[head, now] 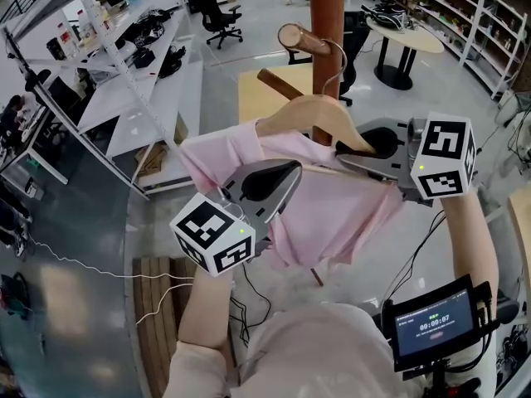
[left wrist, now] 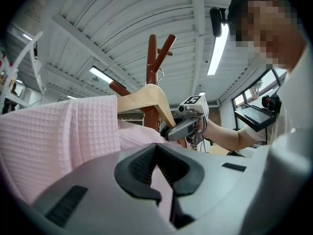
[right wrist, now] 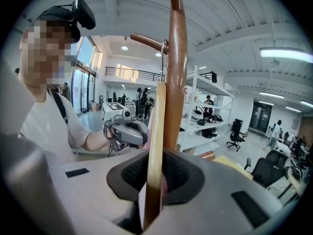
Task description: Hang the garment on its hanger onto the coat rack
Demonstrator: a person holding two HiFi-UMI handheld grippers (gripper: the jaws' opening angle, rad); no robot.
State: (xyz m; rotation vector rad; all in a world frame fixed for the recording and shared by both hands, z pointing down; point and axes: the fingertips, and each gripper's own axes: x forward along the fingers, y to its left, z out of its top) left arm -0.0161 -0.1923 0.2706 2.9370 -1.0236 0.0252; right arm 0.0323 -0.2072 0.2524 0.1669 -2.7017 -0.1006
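Note:
A pink waffle-knit garment (head: 332, 201) hangs on a wooden hanger (head: 311, 110). The hanger's wire hook (head: 335, 63) reaches up to a peg (head: 300, 37) of the brown coat rack (head: 328, 11) and seems looped over it. My left gripper (head: 278, 179) is shut on the garment's left side, and pink cloth (left wrist: 73, 131) runs between its jaws in the left gripper view. My right gripper (head: 367, 146) is shut on the hanger's right arm. In the right gripper view the hanger (right wrist: 156, 131) stands edge-on in the jaws, right against the rack's pole (right wrist: 176, 67).
White shelving (head: 124, 65) runs along the left. Behind the rack stand a yellow table (head: 267, 89), an office chair (head: 221, 19) and a round table (head: 406, 38). A wooden pallet (head: 162, 305) and cables lie on the floor below. A timer screen (head: 433, 323) sits low right.

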